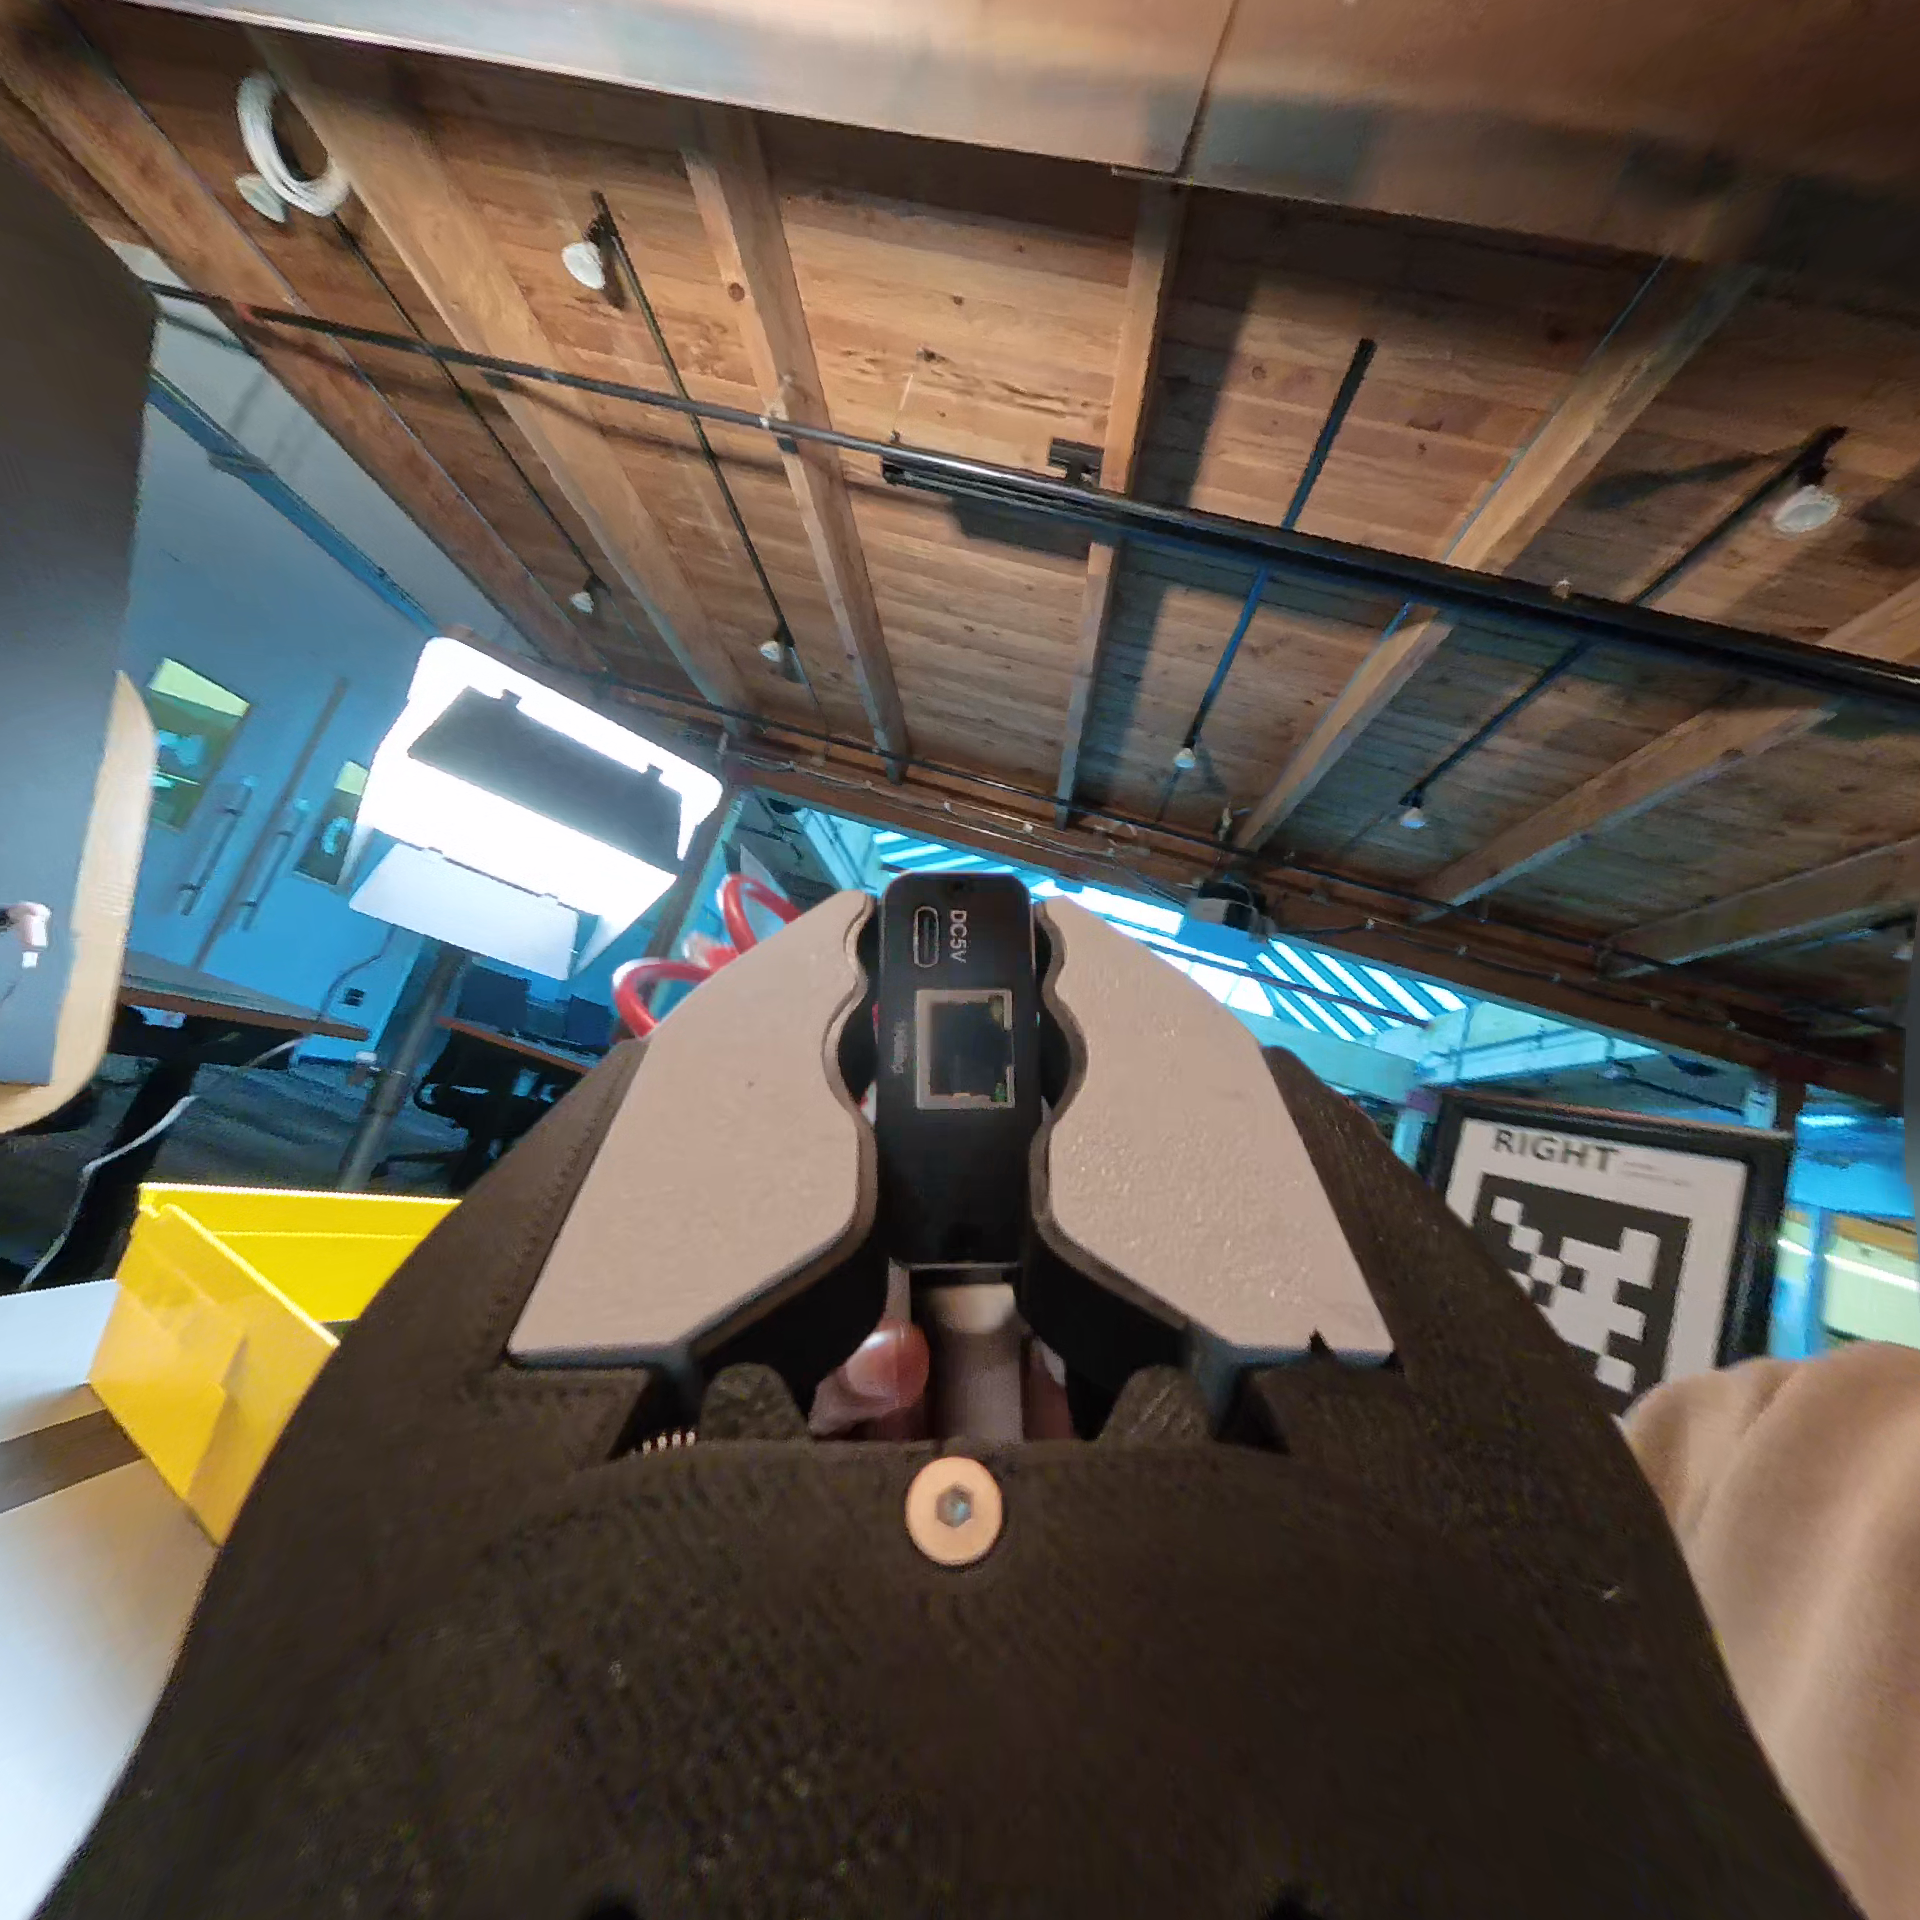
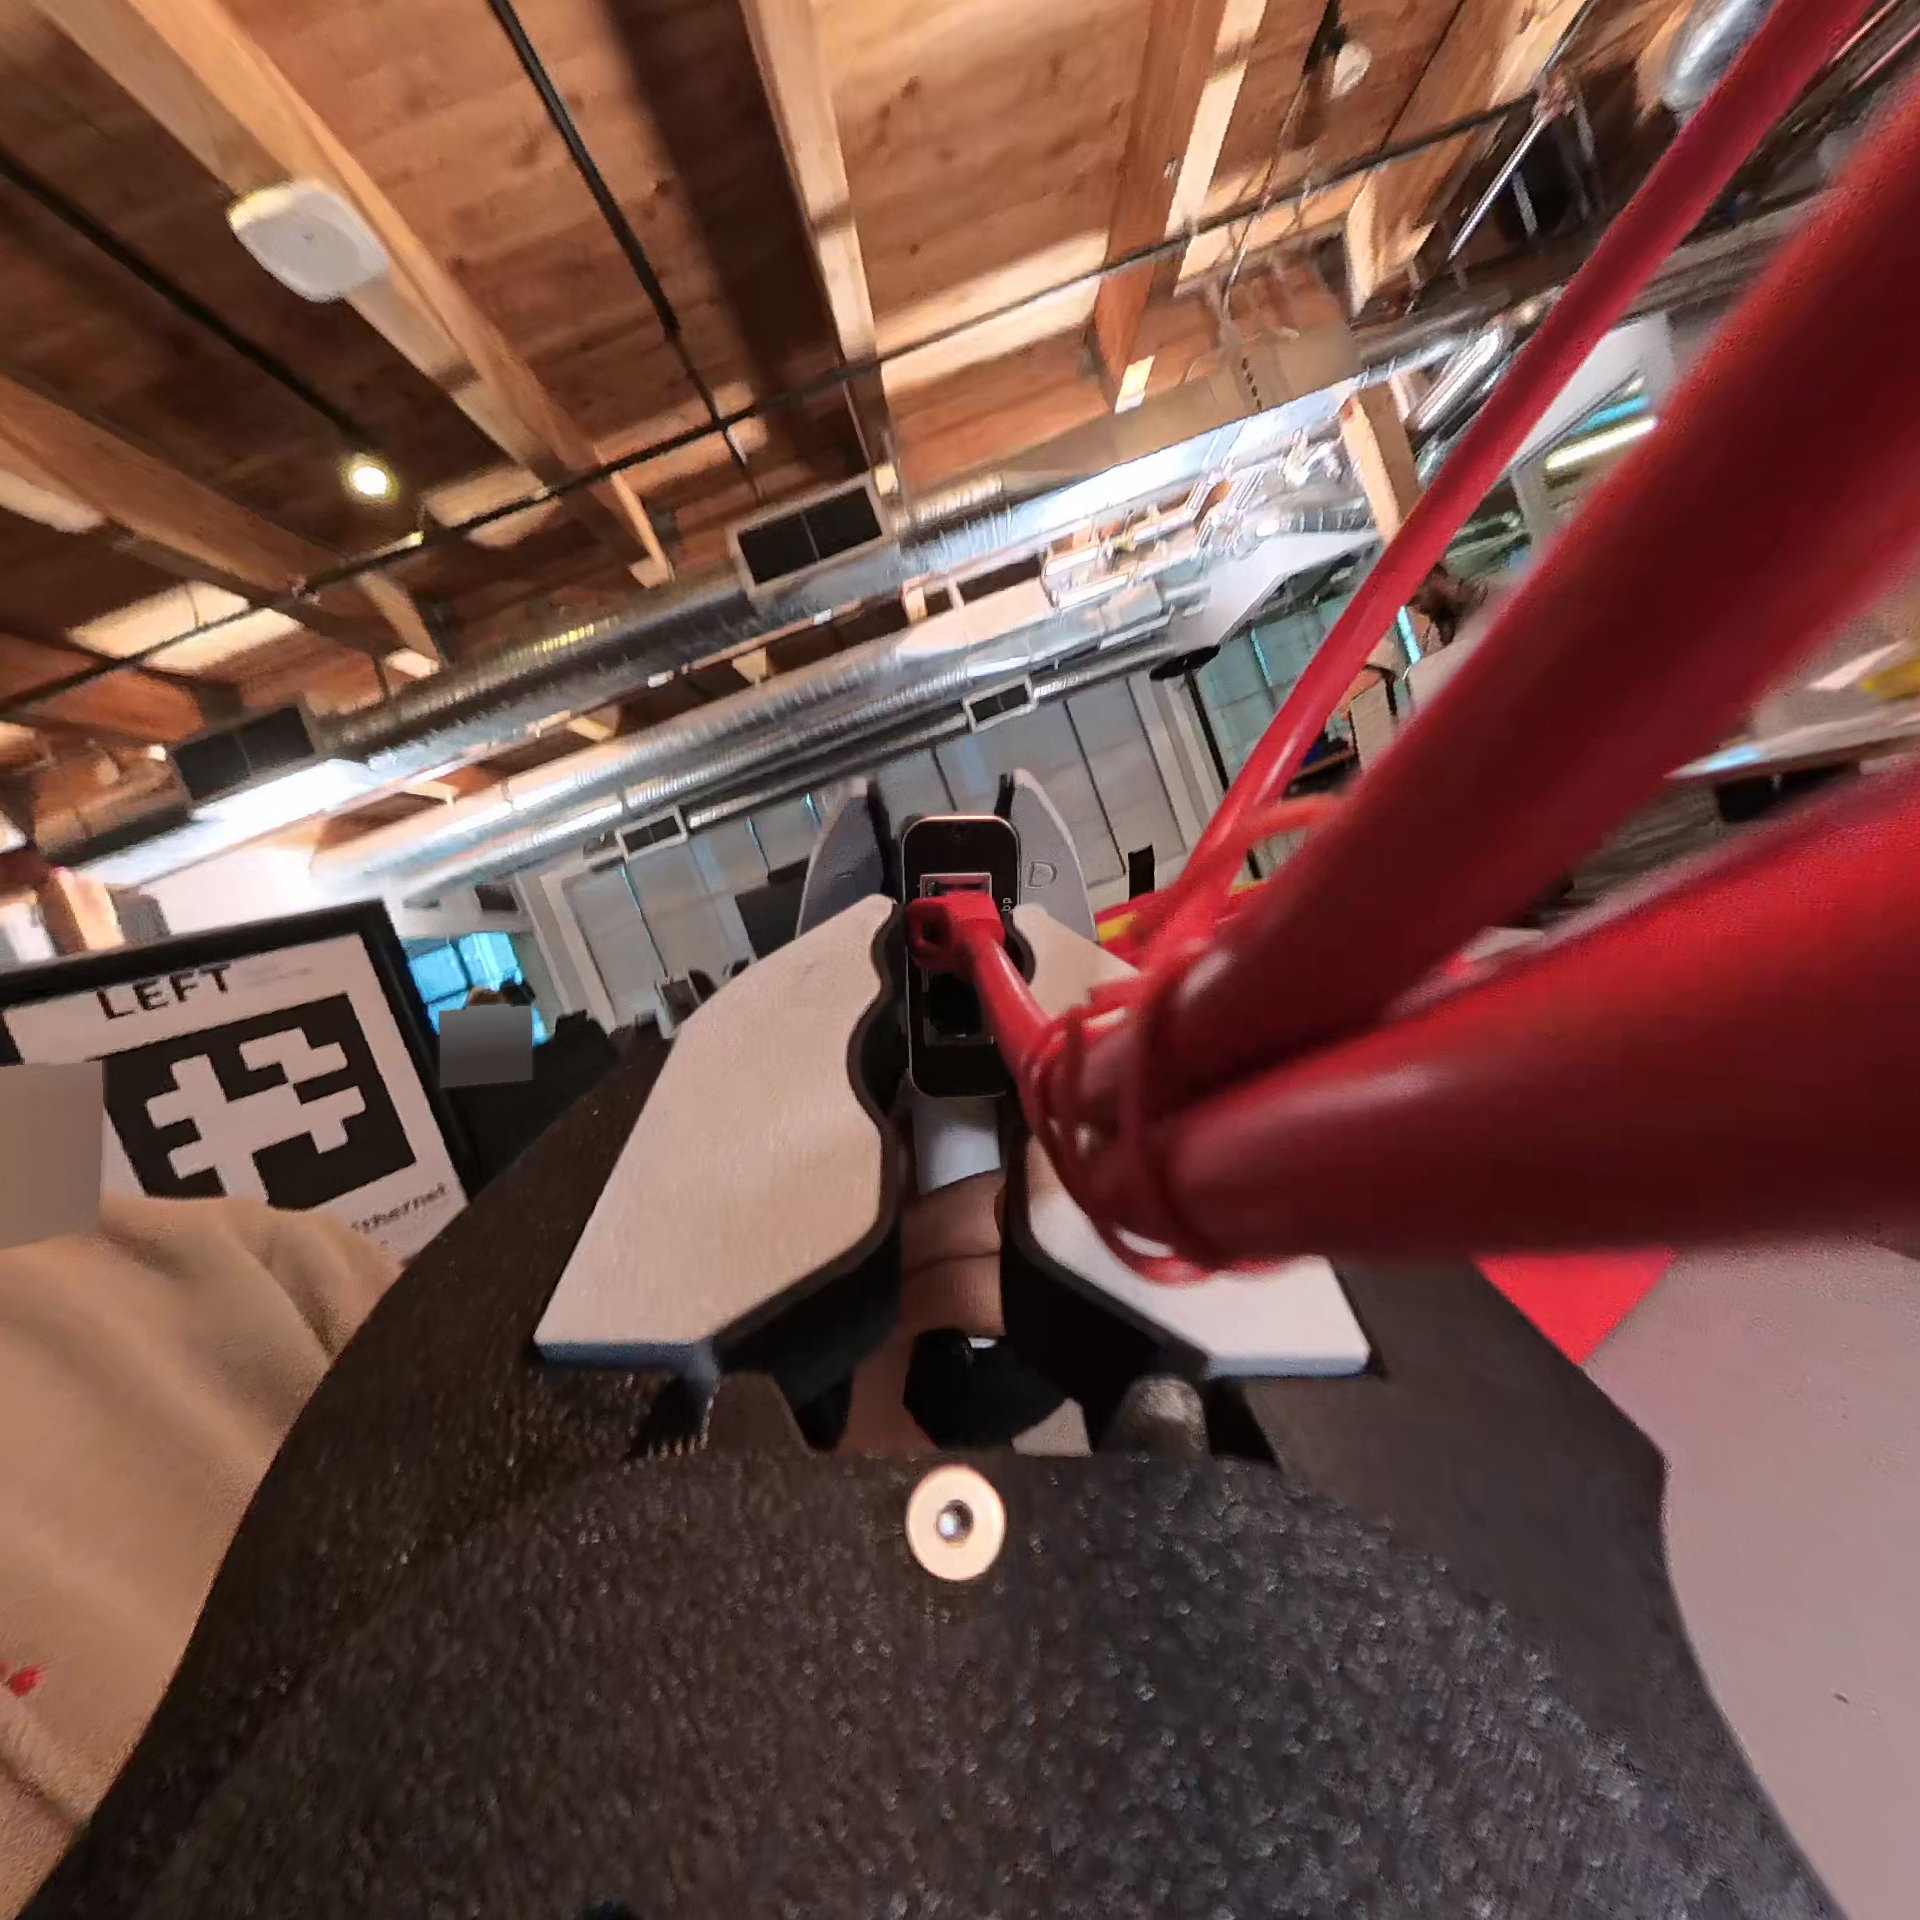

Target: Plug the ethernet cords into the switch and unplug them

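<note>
My left gripper (image 1: 956, 920) is shut on a small black switch (image 1: 956, 1049) and holds it upright in the air, with one empty ethernet port facing this camera. In the right wrist view the switch (image 2: 956, 847) shows its other face with several ports, between the left gripper's grey fingers (image 2: 844, 862). My right gripper (image 2: 956, 925) is shut on the red ethernet cord's plug (image 2: 928, 923), which sits against a middle port; I cannot tell how deep it is seated. The coiled red cord (image 2: 1455, 1039) hangs over the right finger. Red loops (image 1: 665, 982) show behind the switch.
A yellow bin (image 1: 229, 1309) stands on a white table (image 1: 62, 1610) at the lower left. The right gripper's black-and-white marker plate (image 1: 1600, 1247) is close on the right, and the left gripper's plate (image 2: 249, 1081) shows likewise. Beige sleeves (image 1: 1787, 1558) flank both grippers. A studio light (image 1: 540, 800) stands behind. My two grippers' fingertips are within a few centimetres of each other.
</note>
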